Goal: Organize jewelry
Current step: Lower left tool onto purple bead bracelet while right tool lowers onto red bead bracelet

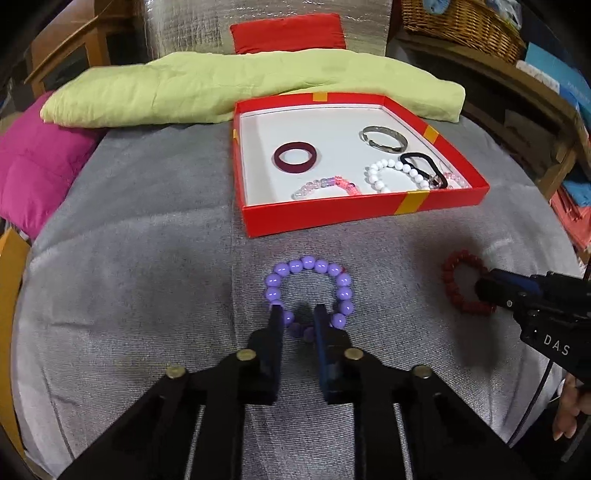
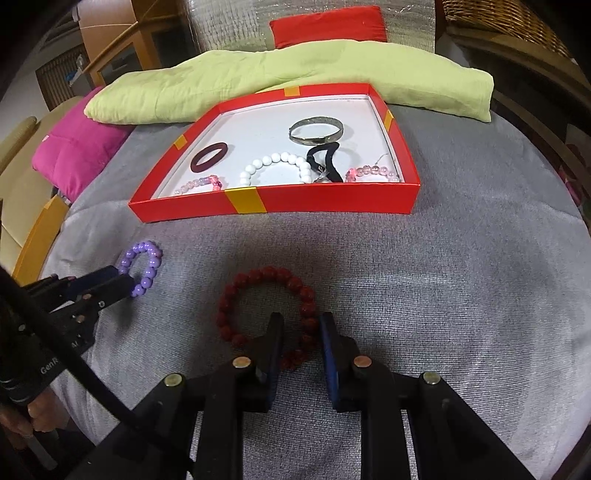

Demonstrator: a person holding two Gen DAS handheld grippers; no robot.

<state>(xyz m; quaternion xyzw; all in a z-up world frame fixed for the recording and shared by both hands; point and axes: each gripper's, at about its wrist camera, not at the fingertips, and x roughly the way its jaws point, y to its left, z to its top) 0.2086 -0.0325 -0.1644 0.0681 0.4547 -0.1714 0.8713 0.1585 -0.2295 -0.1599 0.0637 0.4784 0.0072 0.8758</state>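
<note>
A purple bead bracelet (image 1: pixel 308 291) lies on the grey cloth (image 1: pixel 147 258). My left gripper (image 1: pixel 298 314) is open, its fingers straddling the bracelet's near beads; it shows in the right wrist view (image 2: pixel 127 282) too. A dark red bead bracelet (image 2: pixel 267 314) lies to the right. My right gripper (image 2: pixel 301 321) is open, its fingers set around the bracelet's near right side; it shows in the left wrist view (image 1: pixel 480 288). A red box (image 1: pixel 369 210) behind holds a maroon ring (image 1: pixel 295 157), a silver bangle (image 1: pixel 384 138), a white bead bracelet (image 1: pixel 395 175), a black hair tie (image 1: pixel 421 166) and pink bead bracelets (image 1: pixel 325 186).
A green folded cloth (image 1: pixel 240 88) lies behind the box, with a red cushion (image 1: pixel 288 33) beyond and a pink cushion (image 1: pixel 37 166) at the left. A wicker basket (image 1: pixel 461 26) and shelves stand at the right.
</note>
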